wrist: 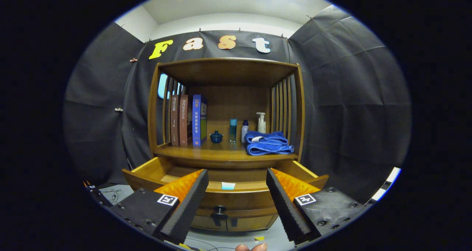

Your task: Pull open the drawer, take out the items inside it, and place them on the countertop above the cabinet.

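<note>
A wooden cabinet stands ahead with its drawer [225, 186] pulled open toward me; the part of the drawer's inside that I see is bare wood. A dark knob [220, 209] sits on the drawer front, between my fingers. A folded blue towel [268, 143] lies on the countertop [221, 152] at the right. My gripper [236, 181] is open, held back from the drawer with nothing between its fingers. The fingers [191, 199] frame the drawer front from both sides.
On the countertop stand three books [188, 120] at the left, a small blue lidded cup [216, 136], a teal bottle [233, 130], a white-and-blue bottle [245, 131] and a pump bottle [261, 122]. Slatted sides and a top board enclose the shelf. A small label [228, 185] sticks on the drawer front.
</note>
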### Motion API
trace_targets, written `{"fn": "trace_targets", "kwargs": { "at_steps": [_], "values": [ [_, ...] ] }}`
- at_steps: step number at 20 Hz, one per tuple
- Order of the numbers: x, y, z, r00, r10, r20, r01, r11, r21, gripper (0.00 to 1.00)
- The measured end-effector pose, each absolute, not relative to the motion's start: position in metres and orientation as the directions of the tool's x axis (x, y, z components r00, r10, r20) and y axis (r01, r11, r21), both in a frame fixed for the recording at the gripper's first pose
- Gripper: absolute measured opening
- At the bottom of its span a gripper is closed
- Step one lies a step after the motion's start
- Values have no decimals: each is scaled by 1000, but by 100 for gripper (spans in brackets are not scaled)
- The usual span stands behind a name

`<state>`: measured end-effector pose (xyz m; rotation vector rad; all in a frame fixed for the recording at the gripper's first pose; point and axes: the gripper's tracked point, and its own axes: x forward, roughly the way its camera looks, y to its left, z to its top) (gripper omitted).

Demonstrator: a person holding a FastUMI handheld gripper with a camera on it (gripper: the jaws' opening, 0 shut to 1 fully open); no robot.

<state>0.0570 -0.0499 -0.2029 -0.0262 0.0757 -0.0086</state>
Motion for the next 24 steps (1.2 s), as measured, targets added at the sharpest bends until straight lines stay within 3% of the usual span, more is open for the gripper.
{"fn": "trace_targets", "kwargs": {
  "at_steps": [3,8,11,17,19,24],
  "values": [
    [63,-55,-182,997,9,-73,-12,999,-38,99],
    [110,-27,-212,900,158,-407,-150,987,50,99],
    [157,-22,-233,826,170,-537,-144,985,91,100],
    [190,-8,-331,507,144,-850,-112,989,101,99],
    [193,-6,-361,408,128,-904,-81,991,104,100],
    [200,-8,-406,278,40,-960,-35,999,32,97]
  ]
}}
